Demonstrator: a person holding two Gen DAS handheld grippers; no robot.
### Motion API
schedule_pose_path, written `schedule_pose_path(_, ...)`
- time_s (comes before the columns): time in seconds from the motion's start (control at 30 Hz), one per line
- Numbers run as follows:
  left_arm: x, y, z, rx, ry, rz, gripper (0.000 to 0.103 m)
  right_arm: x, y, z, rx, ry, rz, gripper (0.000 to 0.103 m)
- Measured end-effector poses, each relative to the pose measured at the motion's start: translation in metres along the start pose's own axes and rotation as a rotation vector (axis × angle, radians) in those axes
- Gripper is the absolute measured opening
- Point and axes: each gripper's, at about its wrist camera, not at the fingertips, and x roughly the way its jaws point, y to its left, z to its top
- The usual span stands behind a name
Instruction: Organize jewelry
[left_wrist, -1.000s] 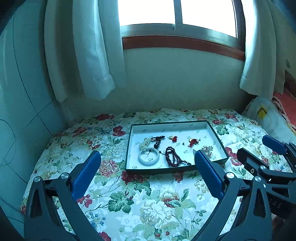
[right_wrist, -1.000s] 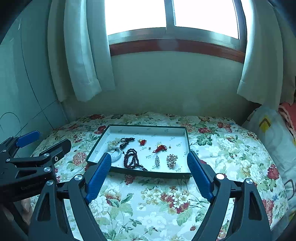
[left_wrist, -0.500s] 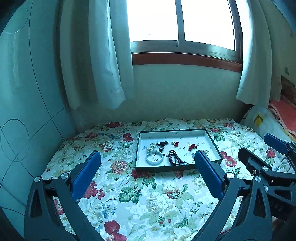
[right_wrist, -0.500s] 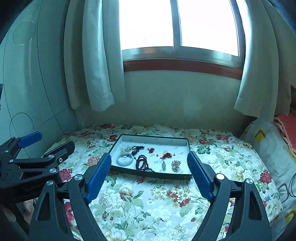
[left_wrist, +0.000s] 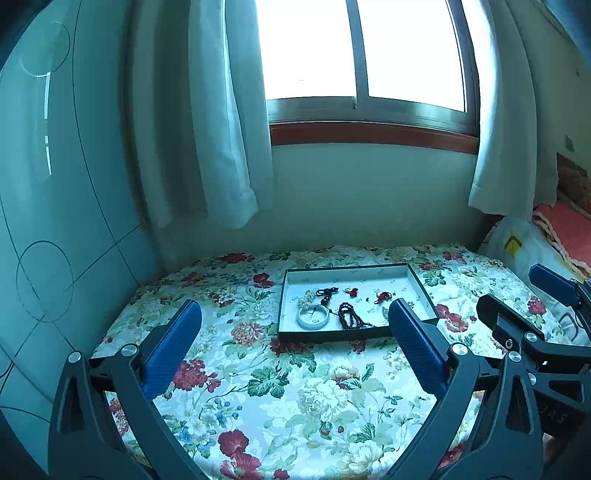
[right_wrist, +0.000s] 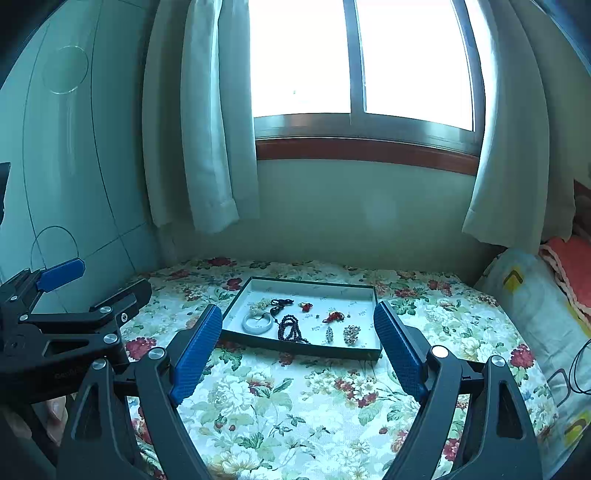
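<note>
A shallow dark-rimmed tray (left_wrist: 421, 285) (right_wrist: 374, 314) lies on the flowered bedspread. In it are a pale bangle (left_wrist: 313, 317) (right_wrist: 257, 324), a dark bead string (left_wrist: 348, 319) (right_wrist: 290, 328), a pearl cluster (left_wrist: 306, 298), red ornaments (left_wrist: 384, 296) (right_wrist: 334, 316) and small brooches (right_wrist: 351, 334). My left gripper (left_wrist: 294, 314) is open and empty, held well short of the tray. My right gripper (right_wrist: 297, 314) is open and empty, also back from the tray.
The bed (left_wrist: 295, 387) is covered with a floral sheet. A wall with a window and curtains (left_wrist: 221, 147) stands behind it. A tiled wall (left_wrist: 44, 221) is on the left. Pillows and a pink blanket (right_wrist: 546, 295) lie on the right.
Both grippers have pulled back and up from the tray, which now looks smaller and farther away. The jewelry has not moved. Both jaws stay open.
</note>
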Motion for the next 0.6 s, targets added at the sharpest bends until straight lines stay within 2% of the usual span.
schedule_pose_path(0.6, -0.0025, 0.0038, -0.0036, -0.007, 0.005, 0.002, 0.101, -0.0016, 0.0027, -0.0019, -0.002, -0.001, 0.000, 0.083)
